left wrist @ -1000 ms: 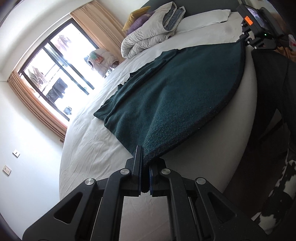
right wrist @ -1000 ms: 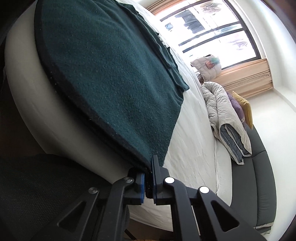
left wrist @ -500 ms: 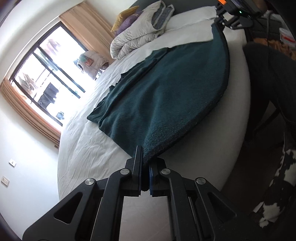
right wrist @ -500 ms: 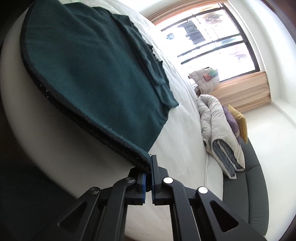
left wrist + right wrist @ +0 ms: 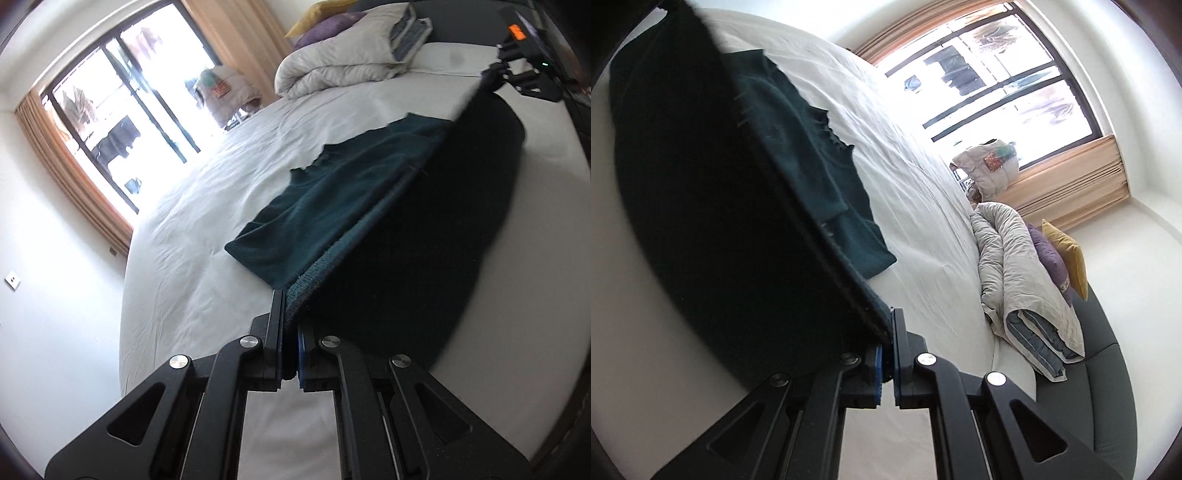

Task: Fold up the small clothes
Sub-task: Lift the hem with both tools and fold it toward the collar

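A dark green knit garment [image 5: 343,192] lies partly on the white bed [image 5: 207,206]. My left gripper [image 5: 290,317] is shut on one hem corner. My right gripper [image 5: 888,332] is shut on the other hem corner and also shows far off in the left wrist view [image 5: 517,74]. The hem is lifted off the bed and stretched taut between the two grippers. The raised part [image 5: 713,206] hangs dark and shaded, its underside facing both cameras. The far part of the garment [image 5: 827,177] still rests flat on the sheet.
A rolled grey duvet [image 5: 1015,273] with purple and yellow pillows [image 5: 1065,254] lies at the head of the bed by a dark headboard [image 5: 1108,387]. A large window with tan curtains [image 5: 122,110] is beyond the bed. A white bag [image 5: 990,166] sits by the window.
Both grippers have lifted the hem up off the bed edge and carried it over the bed. The near part of the garment now hangs raised instead of lying flat.
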The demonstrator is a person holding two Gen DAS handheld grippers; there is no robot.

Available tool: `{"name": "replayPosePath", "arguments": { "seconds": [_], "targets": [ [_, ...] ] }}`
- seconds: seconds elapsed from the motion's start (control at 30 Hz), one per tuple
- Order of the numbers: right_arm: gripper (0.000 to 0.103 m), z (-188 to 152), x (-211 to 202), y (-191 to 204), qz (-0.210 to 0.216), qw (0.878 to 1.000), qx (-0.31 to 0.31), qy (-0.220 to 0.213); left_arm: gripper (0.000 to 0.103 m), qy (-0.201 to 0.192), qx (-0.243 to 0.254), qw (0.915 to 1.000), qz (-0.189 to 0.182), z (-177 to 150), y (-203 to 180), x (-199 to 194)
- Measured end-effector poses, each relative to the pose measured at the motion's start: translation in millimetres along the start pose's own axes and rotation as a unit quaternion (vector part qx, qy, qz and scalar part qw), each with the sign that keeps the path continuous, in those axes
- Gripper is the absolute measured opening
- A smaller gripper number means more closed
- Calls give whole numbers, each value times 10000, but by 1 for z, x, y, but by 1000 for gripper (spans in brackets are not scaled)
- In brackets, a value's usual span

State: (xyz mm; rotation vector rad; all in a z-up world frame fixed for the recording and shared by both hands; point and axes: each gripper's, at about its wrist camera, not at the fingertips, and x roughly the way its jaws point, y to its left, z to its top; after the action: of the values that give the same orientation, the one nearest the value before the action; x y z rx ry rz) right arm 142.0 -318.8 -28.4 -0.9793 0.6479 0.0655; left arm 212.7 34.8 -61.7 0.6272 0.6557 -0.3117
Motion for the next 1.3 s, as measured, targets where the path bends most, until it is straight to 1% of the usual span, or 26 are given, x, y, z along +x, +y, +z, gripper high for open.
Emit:
{"name": "replayPosePath", "arguments": {
  "seconds": [0.1,0.2,0.3,0.5,0.63,0.7,0.77,0.87,0.9,1.03,1.13,1.2,1.3],
  "targets": [
    [3,18,35,-12,110,9999,46,38,4,197,-155,9997,-44,17,23,40],
    [3,34,70,-18,204,9997,31,106,4,307,-179,9994,-28,34,41,78],
    [3,46,103,-23,360,9990,165,198,4,464,-271,9985,-80,49,56,115],
    [3,69,158,-41,694,9946,705,301,4,785,-647,9943,-321,70,92,183],
    [3,82,191,-48,941,9904,916,438,4,1067,-848,9894,-501,70,103,218],
    [3,86,208,-53,1095,9871,1034,545,4,1180,-966,9865,-593,68,105,230],
    [3,88,220,-56,1329,9808,1267,657,4,1262,-1045,9843,-655,67,104,240],
    [3,88,238,-59,1655,9704,1543,844,4,1380,-1080,9822,-678,69,106,255],
    [3,88,241,-59,1704,9688,1569,880,4,1396,-1068,9822,-667,70,105,257],
    [3,88,252,-58,1868,9617,1743,997,4,1440,-1032,9823,-606,76,104,262],
    [3,86,260,-57,1868,9588,1844,1089,4,1527,-1116,9801,-598,79,106,271],
    [3,85,264,-58,1865,9569,1918,1134,5,1551,-1239,9778,-669,80,109,276],
    [3,84,267,-58,1837,9551,2004,1178,9,1579,-1512,9718,-881,80,120,283]
  ]
}}
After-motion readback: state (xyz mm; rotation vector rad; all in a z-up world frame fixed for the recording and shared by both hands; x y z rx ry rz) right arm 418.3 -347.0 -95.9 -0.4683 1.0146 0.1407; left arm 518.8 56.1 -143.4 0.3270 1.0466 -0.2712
